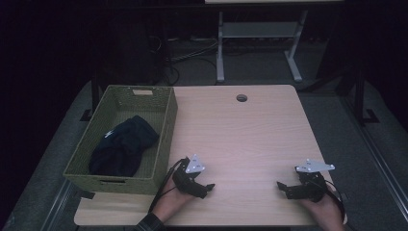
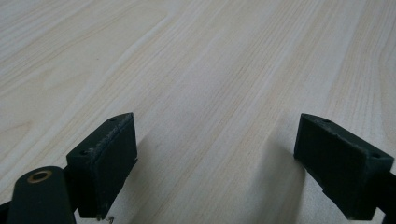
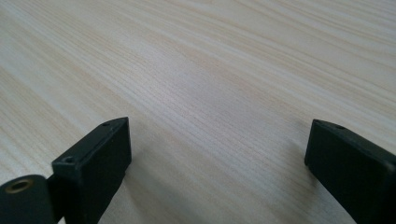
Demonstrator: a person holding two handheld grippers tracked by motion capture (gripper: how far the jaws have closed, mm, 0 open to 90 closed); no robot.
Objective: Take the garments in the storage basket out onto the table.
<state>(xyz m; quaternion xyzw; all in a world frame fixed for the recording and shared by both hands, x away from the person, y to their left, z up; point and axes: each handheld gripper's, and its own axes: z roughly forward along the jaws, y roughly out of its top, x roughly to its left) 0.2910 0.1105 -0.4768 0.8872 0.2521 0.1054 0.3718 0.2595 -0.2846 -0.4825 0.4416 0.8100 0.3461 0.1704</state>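
Left gripper (image 1: 208,186): jaws spread wide, nothing between; near edge, left of centre.
Right gripper (image 1: 281,186): jaws parted, holding nothing; near edge, right side.
Pale wooden table (image 1: 240,139): bare grain under both grippers.
Green woven rectangular basket (image 1: 163,139): left side, just beside left gripper.
Dark navy crumpled cloth (image 1: 122,147): lying inside basket.

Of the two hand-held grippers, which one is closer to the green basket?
The left hand-held gripper. It rests on the table just beside the green basket, while the right hand-held gripper lies toward the table's opposite side.
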